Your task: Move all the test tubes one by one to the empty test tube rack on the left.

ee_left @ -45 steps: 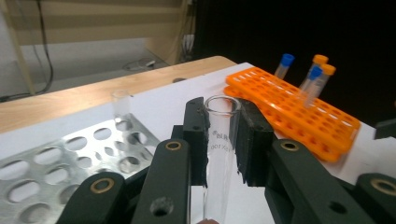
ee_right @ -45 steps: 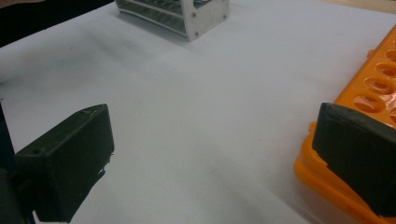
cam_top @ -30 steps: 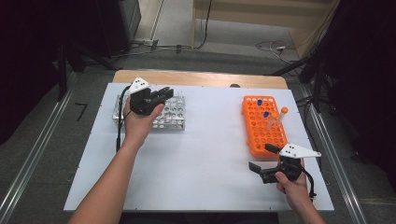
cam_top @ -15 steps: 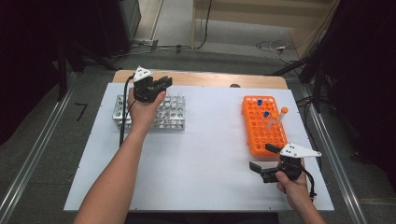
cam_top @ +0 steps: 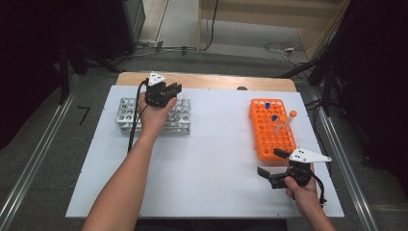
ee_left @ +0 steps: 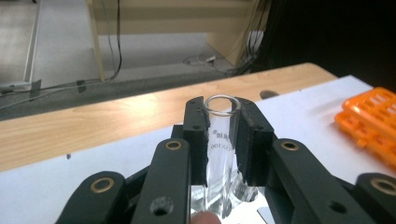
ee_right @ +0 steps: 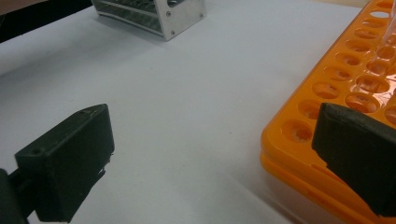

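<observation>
My left gripper (cam_top: 172,90) is shut on a clear, uncapped glass test tube (ee_left: 220,140), held upright between the black pads (ee_left: 196,135). It hovers over the far right part of the metal tube rack (cam_top: 125,113). My right gripper (cam_top: 273,162) stands open with nothing between its fingers, low over the white board just in front of the orange rack's (cam_top: 269,139) near end. In the right gripper view the right gripper (ee_right: 212,158) has bare board between its jaws, and the orange rack's (ee_right: 327,93) corner lies beside the right-hand jaw.
The orange rack holds two blue-capped tubes (cam_top: 267,105) and a leaning orange-capped tube (cam_top: 290,117). A white board (cam_top: 211,168) covers the wooden table (cam_top: 216,82). Cables (cam_top: 284,48) run across the floor beyond the table.
My left hand has carried the tube away from the person and a little to the right, over the far side of the metal rack. The right hand has stayed put.
</observation>
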Motion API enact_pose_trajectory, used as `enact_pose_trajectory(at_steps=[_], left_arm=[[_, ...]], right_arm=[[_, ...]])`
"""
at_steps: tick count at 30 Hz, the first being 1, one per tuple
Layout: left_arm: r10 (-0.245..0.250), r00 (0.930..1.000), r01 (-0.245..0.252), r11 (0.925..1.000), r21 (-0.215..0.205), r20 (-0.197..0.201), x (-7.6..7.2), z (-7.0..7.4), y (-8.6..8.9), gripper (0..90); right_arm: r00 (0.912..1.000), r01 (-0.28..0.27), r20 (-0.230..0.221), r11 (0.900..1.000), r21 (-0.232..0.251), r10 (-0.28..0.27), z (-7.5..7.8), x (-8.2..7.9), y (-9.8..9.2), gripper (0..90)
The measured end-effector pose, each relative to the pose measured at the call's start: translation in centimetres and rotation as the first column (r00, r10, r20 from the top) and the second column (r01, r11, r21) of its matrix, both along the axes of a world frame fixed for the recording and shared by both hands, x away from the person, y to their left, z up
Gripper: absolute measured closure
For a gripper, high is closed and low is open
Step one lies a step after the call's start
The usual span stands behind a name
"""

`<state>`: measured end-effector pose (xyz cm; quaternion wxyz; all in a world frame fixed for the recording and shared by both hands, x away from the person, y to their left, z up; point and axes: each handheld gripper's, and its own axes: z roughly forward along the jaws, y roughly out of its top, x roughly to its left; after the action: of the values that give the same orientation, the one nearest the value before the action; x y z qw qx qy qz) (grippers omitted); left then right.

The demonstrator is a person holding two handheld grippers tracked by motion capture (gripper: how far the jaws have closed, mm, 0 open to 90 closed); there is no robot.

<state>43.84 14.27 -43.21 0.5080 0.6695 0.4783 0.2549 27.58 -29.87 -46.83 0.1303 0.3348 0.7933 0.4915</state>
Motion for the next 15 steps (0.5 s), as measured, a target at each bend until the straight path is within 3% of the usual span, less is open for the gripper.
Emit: enact_pose_trajectory(at_steps=[11, 15], left_arm=[[0.003, 0.9995, -0.002, 0.9992, 0.040, -0.031, -0.13, -0.26, -0.39, 75.4], [0.005, 0.9985, 0.000, 0.9968, 0.080, -0.054, -0.14, -0.49, -0.64, 75.4]], right_arm=[[1.0000, -0.002, 0.001, 1.000, -0.002, 0.002, -0.09, 0.04, 0.03, 0.0], [1.0000, -0.002, 0.000, 1.000, -0.001, 0.002, -0.11, 0.05, 0.03, 0.0]])
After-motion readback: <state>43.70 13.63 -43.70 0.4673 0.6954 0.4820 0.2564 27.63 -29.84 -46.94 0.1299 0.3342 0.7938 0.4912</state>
